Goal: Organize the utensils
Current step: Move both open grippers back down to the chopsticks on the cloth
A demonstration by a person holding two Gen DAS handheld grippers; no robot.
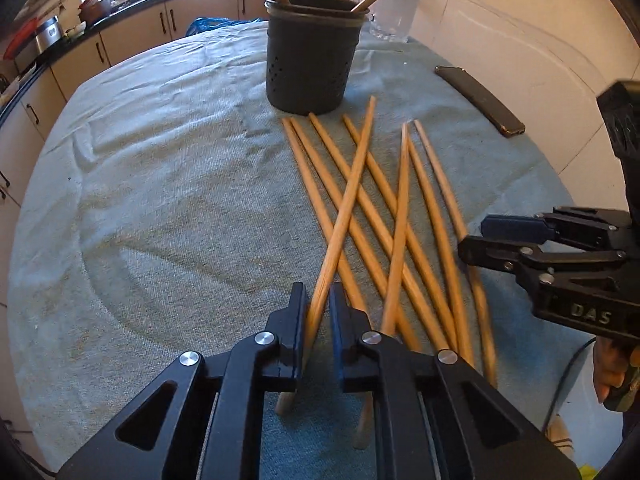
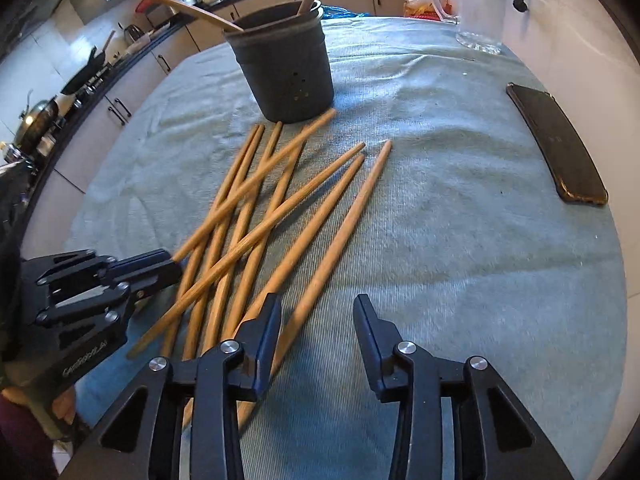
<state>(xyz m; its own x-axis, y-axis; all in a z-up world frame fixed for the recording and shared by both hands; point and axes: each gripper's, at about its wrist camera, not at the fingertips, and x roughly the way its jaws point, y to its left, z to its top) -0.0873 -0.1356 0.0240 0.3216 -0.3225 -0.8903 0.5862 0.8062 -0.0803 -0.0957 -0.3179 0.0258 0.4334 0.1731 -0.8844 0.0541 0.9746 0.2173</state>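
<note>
From the left wrist, the left gripper is pinched on one wooden chopstick that crosses the chopstick pile on the grey cloth. The dark utensil holder stands just beyond. From the right wrist, the right gripper stands partly spread, one chopstick's lower end between its fingers, untouched. A phone lies right; kitchen cabinets behind.
</note>
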